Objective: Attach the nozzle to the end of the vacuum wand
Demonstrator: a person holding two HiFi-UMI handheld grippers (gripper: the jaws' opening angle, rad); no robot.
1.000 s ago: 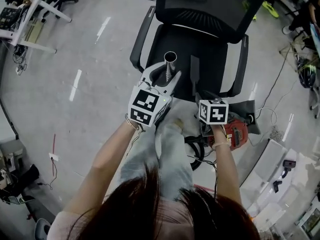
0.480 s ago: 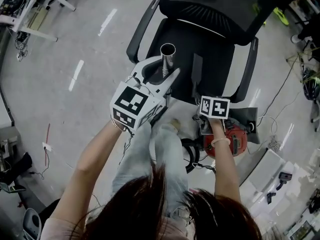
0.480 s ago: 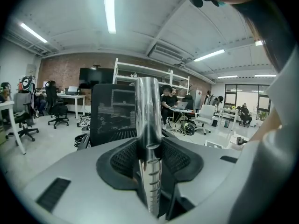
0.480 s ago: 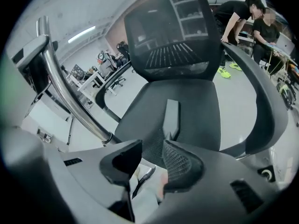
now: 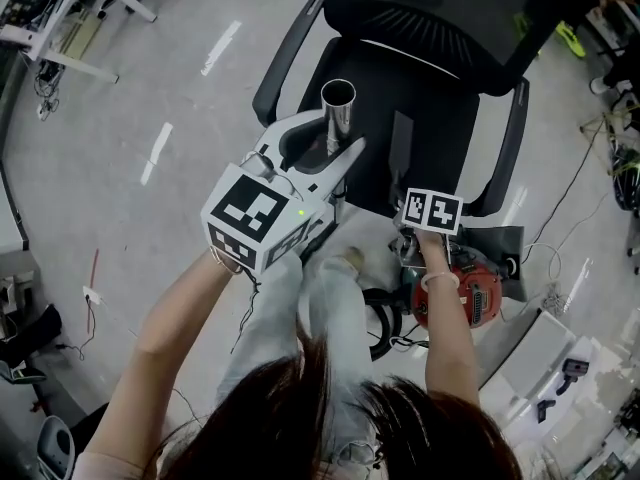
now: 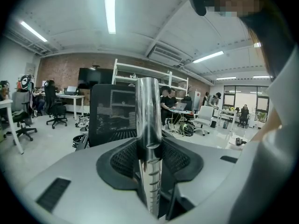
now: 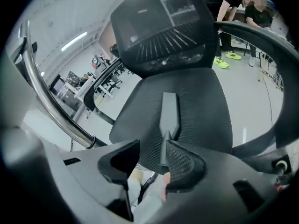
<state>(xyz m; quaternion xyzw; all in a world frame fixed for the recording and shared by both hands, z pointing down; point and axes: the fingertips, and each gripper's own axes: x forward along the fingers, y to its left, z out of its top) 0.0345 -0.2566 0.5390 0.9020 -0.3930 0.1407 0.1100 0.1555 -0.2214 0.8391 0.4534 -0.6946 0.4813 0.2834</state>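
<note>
Head view: floor [image 5: 95, 203], chair [image 5: 455, 103] w/ nozzle [image 5: 400, 153]

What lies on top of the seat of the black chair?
A dark nozzle lies flat on the mesh seat. Its near end, and the seat under it, are covered by the right gripper.

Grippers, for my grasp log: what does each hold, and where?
Left gripper clamps the wand by its shaft, below the open end. Right gripper: jaws just opening, nothing between them.

Black mesh office chair [image 5: 430, 28]; white desk frame [image 5: 125, 0] far left
</note>
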